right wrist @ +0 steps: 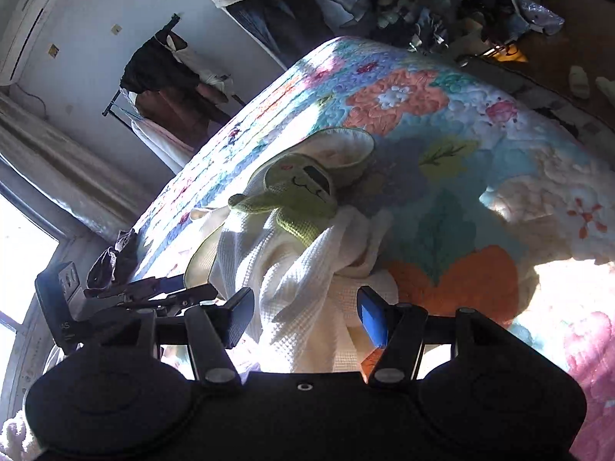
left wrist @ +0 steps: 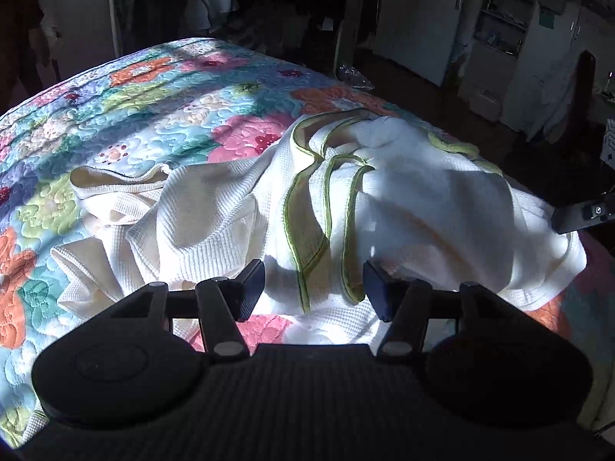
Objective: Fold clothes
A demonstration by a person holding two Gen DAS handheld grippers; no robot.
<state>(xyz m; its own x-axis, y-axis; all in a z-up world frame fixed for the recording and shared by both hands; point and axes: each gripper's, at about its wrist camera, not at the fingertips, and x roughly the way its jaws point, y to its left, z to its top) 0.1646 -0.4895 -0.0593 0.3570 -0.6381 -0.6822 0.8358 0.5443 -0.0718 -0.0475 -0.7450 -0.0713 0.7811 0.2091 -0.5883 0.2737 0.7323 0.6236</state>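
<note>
A white waffle-knit garment with green-edged trim lies crumpled on a floral quilt. My left gripper hovers open just above its near edge, nothing between the fingers. The tip of my right gripper pokes in at the right edge of the left wrist view. In the right wrist view the same garment shows a green knitted animal-face hood. My right gripper stands open with bunched white fabric between its fingers, not clamped. My left gripper shows at the left.
The quilt covers a bed; its far edge drops to a dark floor. A cabinet and door stand at the back right. Hanging clothes on a rack and an air conditioner are by the wall. Slippers lie on the floor.
</note>
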